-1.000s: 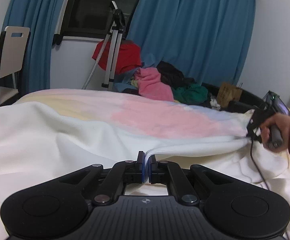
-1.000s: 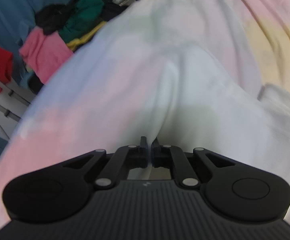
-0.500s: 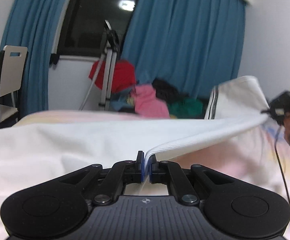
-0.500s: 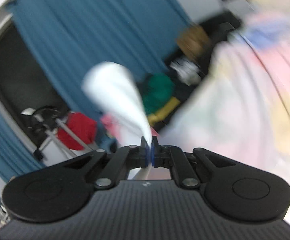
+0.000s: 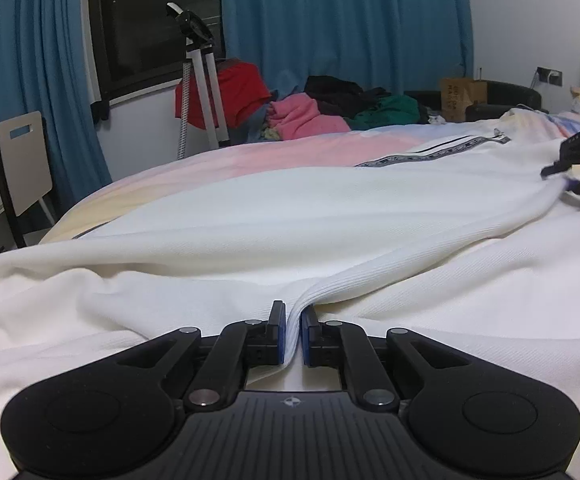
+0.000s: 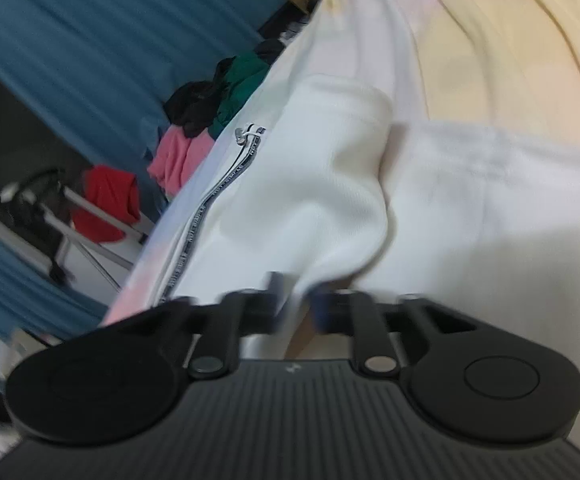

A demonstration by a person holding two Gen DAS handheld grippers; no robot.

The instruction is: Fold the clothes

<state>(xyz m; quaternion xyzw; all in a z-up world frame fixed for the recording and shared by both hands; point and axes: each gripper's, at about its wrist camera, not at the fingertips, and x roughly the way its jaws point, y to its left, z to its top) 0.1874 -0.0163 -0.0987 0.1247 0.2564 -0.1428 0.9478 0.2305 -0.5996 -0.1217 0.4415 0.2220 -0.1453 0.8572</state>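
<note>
— Two claws, what did each have?
— Left claw point(image 5: 291, 334), bottom centre of its view, was nearly closed, pinching a ribbed fold of the white garment point(image 5: 290, 216) spread across the bed point(image 5: 250, 160).
— And the right claw point(image 6: 294, 304)?
— Blurred; its jaws had just been opening, parted, with the garment's edge between them, apparently not clamped.

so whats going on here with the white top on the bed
A person with a gripper in each hand is folding a white garment on the bed. The left gripper pinches a ribbed edge. The right gripper has just been opening, the cloth loose between its jaws.
</note>
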